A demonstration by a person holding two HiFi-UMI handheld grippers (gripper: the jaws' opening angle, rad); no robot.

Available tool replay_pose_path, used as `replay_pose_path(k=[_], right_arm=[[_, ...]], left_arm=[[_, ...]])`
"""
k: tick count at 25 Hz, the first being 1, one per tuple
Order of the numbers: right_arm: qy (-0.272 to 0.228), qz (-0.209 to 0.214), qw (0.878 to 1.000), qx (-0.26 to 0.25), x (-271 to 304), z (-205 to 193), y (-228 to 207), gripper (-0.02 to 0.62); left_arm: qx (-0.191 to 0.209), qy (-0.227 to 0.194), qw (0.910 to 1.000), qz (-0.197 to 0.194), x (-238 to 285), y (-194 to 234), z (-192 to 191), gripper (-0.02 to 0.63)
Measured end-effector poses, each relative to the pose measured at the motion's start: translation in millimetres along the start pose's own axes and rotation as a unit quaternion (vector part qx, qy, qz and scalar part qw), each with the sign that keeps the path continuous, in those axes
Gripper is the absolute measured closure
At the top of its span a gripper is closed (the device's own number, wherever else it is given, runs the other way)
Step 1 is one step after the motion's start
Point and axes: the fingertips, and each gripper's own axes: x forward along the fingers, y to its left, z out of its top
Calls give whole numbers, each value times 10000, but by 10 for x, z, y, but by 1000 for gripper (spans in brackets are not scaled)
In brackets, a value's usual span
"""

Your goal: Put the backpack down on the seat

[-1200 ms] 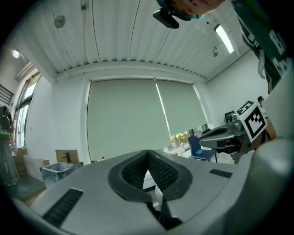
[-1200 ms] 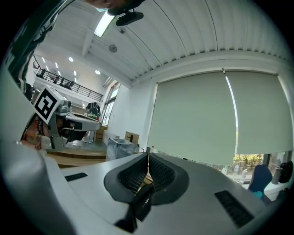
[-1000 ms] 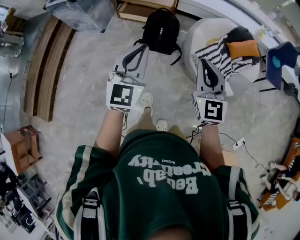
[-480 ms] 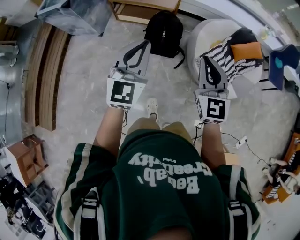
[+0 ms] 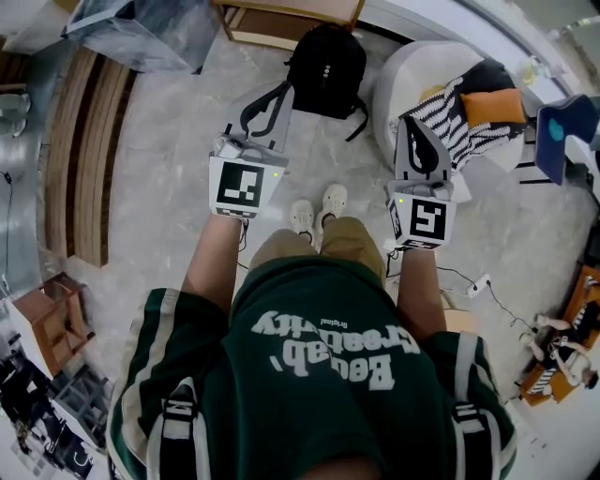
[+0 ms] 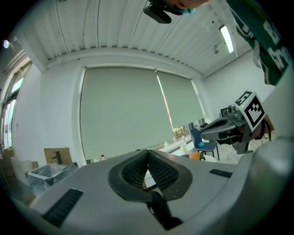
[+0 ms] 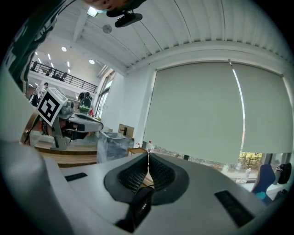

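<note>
A black backpack stands on the pale floor at the top of the head view, in front of a wooden frame. To its right is a round white seat with a striped cushion and an orange cushion on it. My left gripper is shut and empty, its tip just short of the backpack's left side. My right gripper is shut and empty too, over the seat's near edge. In the left gripper view and the right gripper view the jaws meet with nothing between them.
A wooden frame stands behind the backpack. A clear plastic bin is at the top left, wooden steps run down the left. A blue chair is at the right. Cables lie on the floor by my right foot.
I have stepped toward the backpack and the seat. Both grippers moved forward with me, still shut and empty.
</note>
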Motion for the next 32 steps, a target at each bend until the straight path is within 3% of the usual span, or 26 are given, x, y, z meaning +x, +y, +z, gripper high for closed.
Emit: replay_pose_path(k=[8, 22, 27, 32], right_arm=[[60, 141, 9998, 103, 570, -163, -411, 561], [-47, 853, 9963, 42, 2248, -194, -1633, 560], [185, 800, 9962, 297, 2713, -469, -1791, 560], [626, 1009, 9923, 356, 3300, -1017, -1704, 560]], left_arm=[[-41, 191, 9998, -24, 696, 56, -137, 588], [-123, 557, 9983, 78, 2649, 339, -331, 588], [-209, 667, 9974, 184, 2997, 564, -525, 588], [-304, 787, 9964, -11, 3418, 812, -1004, 588]])
